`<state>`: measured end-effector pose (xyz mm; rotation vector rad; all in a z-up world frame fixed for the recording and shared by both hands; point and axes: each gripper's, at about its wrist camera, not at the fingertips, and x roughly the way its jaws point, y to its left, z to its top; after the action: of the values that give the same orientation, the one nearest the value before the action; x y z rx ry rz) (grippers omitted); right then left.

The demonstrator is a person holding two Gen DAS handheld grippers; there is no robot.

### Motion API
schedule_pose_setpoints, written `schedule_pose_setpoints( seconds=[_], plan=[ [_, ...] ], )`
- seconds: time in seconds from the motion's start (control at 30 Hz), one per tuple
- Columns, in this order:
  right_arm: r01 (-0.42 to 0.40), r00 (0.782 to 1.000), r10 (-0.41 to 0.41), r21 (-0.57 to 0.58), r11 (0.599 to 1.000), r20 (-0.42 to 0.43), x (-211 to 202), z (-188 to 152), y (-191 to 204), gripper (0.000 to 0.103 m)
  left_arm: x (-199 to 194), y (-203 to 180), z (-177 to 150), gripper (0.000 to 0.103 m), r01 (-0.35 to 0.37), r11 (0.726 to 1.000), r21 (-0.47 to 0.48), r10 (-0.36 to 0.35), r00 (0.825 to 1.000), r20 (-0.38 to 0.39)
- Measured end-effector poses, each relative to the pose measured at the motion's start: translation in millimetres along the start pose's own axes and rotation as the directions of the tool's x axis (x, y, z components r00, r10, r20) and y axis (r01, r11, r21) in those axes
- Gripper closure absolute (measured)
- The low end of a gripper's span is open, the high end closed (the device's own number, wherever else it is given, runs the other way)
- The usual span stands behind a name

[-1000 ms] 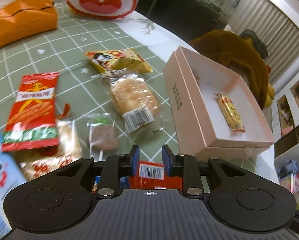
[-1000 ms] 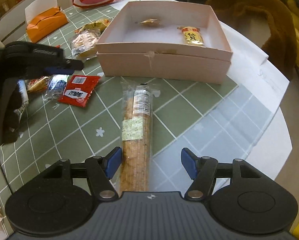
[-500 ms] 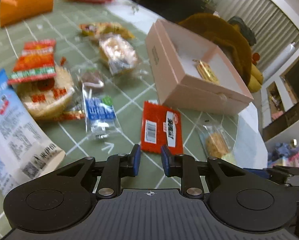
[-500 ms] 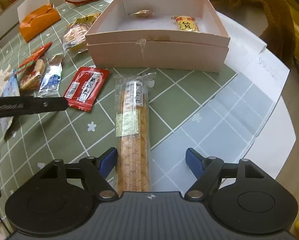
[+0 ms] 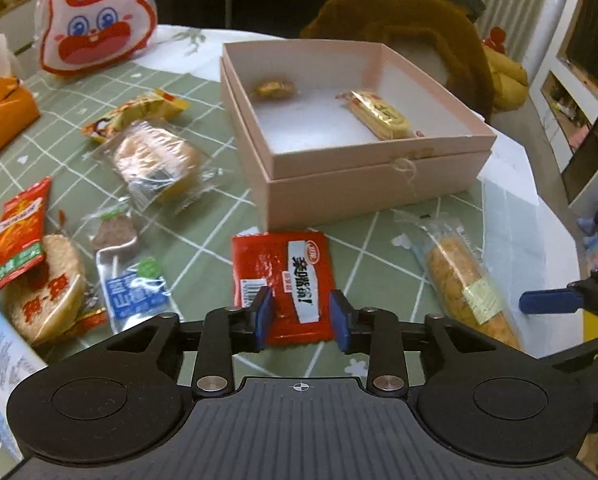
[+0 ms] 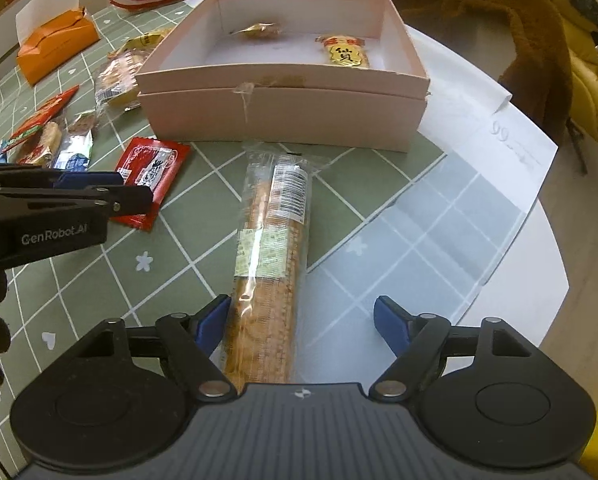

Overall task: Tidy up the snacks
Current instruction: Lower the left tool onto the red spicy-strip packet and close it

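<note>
Hiding the near end of the long cracker pack [image 6: 271, 264], my right gripper [image 6: 301, 328] is gaping wide; my left gripper [image 5: 301, 318], narrower earlier, is now parting around the red sachet [image 5: 285, 280]

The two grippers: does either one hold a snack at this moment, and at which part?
Nothing is held. The left gripper is open above the red packet; the right gripper is open around the near end of the long biscuit pack.

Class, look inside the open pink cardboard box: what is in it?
Inside the pink cardboard box lie a small gold-wrapped sweet and a yellow-wrapped rice cracker. Its near wall hides the front floor strip.
</note>
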<state>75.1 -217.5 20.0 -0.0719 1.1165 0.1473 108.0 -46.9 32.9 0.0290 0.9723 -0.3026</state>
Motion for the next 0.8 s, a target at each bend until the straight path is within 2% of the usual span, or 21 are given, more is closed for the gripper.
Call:
schedule_pose_setpoints(
  seconds=[0.17, 0.3, 0.37, 0.43, 0.47, 0.6, 0.7, 0.73, 0.77, 0.8],
  plan=[
    [0.001, 1.000, -0.001, 0.001, 1.000, 0.008, 0.5, -1.2, -2.1, 0.019, 2.6, 0.9, 2.9, 0.049, 0.054, 0.999, -0.003, -0.054, 0.998, -0.016],
    [0.002, 1.000, -0.002, 0.002, 1.000, 0.017, 0.5, -3.1, -2.6, 0.017, 4.6, -1.0, 5.9, 0.049, 0.061, 0.998, 0.001, -0.060, 0.998, -0.023],
    [0.003, 1.000, -0.003, 0.005, 1.000, 0.020, 0.3, -4.1, -2.4, 0.017, 2.6, -2.8, 5.2, 0.055, 0.009, 1.000, 0.013, -0.008, 1.000, -0.015],
    [0.003, 1.000, -0.003, 0.006, 1.000, 0.022, 0.0, -4.8, -2.4, 0.017, 2.0, -3.1, 3.4, 0.055, -0.088, 0.995, 0.035, 0.088, 0.996, 0.010],
    [0.003, 1.000, -0.003, 0.006, 1.000, 0.023, 0.0, -5.2, -2.6, 0.016, 3.8, -0.7, 2.2, 0.050, -0.115, 0.993, 0.034, 0.114, 0.993, 0.011],
    [0.002, 0.999, -0.002, 0.006, 1.000, 0.035, -0.1, -8.2, -3.4, 0.015, 7.3, 10.1, 6.0, 0.048, -0.027, 1.000, -0.015, 0.026, 0.999, -0.027],
    [0.001, 0.999, -0.001, 0.004, 1.000, 0.044, 0.1, -10.8, -3.5, 0.012, 12.4, 1.6, 11.2, 0.030, 0.004, 0.999, 0.039, -0.002, 0.998, -0.059],
    [0.000, 0.999, 0.000, 0.002, 1.000, 0.046, 0.1, -11.7, -3.3, 0.011, 14.2, 0.1, 12.4, 0.020, 0.022, 0.999, 0.041, -0.019, 0.997, -0.069],
    [-0.001, 0.999, 0.001, 0.000, 1.000, 0.049, 0.3, -12.4, -3.6, 0.010, 16.3, -0.3, 13.3, 0.015, 0.038, 0.999, 0.035, -0.036, 0.997, -0.073],
    [0.000, 0.999, 0.000, 0.001, 1.000, 0.050, 0.3, -13.2, -3.4, 0.009, 17.9, -0.6, 14.3, 0.014, 0.042, 0.999, 0.025, -0.040, 0.997, -0.073]
  ],
)
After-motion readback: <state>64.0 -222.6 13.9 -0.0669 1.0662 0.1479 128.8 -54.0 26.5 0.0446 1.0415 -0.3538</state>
